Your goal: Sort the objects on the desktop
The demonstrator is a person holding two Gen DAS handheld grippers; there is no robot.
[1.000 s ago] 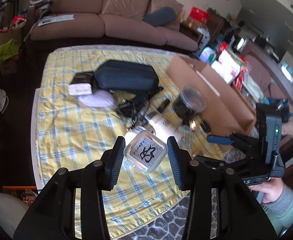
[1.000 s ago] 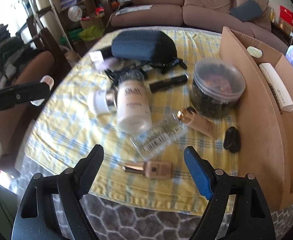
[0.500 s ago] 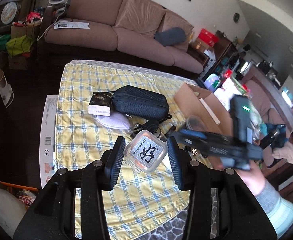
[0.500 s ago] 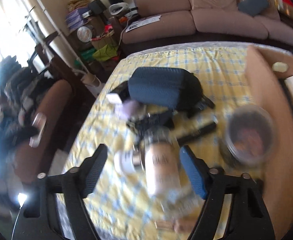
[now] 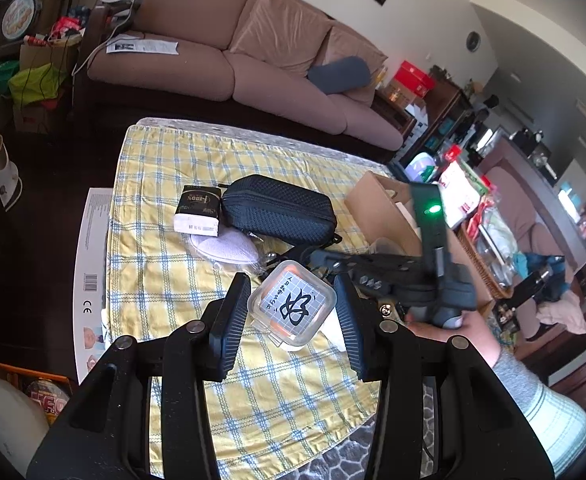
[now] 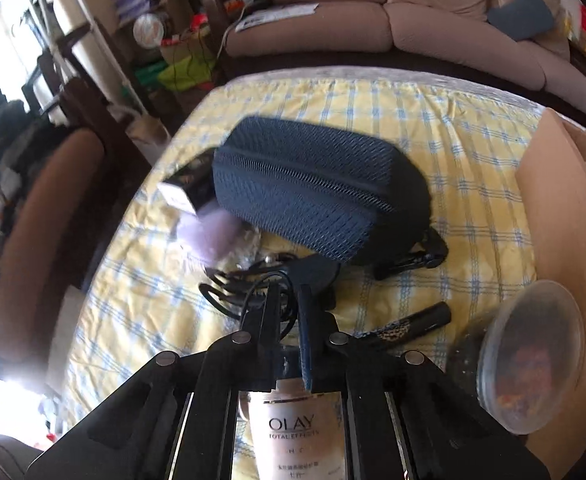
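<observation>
Partly hidden—left tongs gripping clear box, right tongs nearly clenched, cable blurred.

My left gripper is clamped on something; right gripper is nearly closed, reaching far over the table.

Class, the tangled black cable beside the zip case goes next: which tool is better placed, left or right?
Right. The right tool has its fingers narrowed right at the black cable, near the zip case. The left tool is busy, clamped on the clear square box.
</observation>
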